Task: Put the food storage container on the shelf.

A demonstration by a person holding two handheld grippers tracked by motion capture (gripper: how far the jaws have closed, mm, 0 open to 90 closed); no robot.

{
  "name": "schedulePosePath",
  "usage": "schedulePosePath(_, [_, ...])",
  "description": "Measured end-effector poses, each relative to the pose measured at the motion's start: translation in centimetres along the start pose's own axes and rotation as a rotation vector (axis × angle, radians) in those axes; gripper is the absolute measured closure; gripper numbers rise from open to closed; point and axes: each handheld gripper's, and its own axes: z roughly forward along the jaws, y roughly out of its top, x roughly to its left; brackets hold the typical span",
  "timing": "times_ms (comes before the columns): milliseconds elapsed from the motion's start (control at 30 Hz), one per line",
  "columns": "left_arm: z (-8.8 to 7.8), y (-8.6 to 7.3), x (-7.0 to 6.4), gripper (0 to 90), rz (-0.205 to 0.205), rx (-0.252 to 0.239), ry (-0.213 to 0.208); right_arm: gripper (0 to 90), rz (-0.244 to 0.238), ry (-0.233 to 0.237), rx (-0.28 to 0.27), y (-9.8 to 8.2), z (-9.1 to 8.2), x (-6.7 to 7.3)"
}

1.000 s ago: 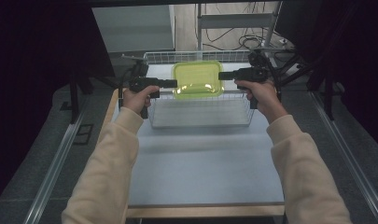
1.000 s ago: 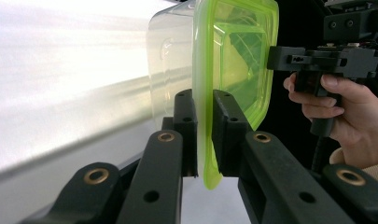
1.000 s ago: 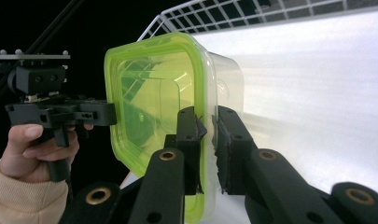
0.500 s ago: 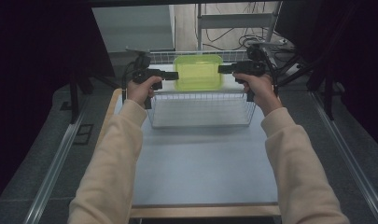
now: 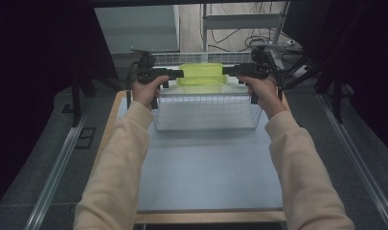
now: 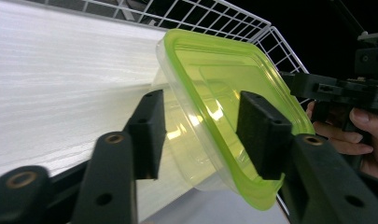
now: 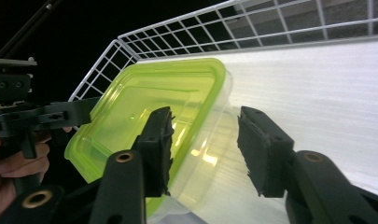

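The desk (image 5: 208, 167) has a pale top, and at its far end stands a white wire basket (image 5: 206, 112). Inside the basket, toward its far wall, sits a clear plastic container with a yellow-green lid (image 5: 201, 74); in the gripper views it looks tipped, its lid facing partly sideways and its clear body resting on the basket's white floor.

The left claw (image 6: 203, 135) reaches in from the container's left end. Its jaws have just been opening and now stand apart, the lid's rim and the body between them, with the pads not pressing.

The right claw (image 7: 205, 149) comes in from the opposite end. Its jaws have likewise just been opening and straddle the container's edge with a clear gap on one side.
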Motion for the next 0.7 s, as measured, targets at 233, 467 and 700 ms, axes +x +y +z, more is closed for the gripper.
schedulePosePath(233, [-0.6,-0.2,-0.2,40.5,0.007,-0.021,0.003,48.1,-0.018,-0.013,-0.012,-0.2,-0.5,0.0])
schedulePosePath(467, [-1.9,-0.5,-1.3,29.1,0.052,-0.035,0.011,36.8,-0.072,-0.027,-0.032,-0.8,-1.7,1.0])
schedulePosePath(700, [-3.1,-1.4,-2.3,28.1,0.073,-0.049,-0.008,35.4,-0.110,0.003,-0.041,-1.6,-3.1,1.8])
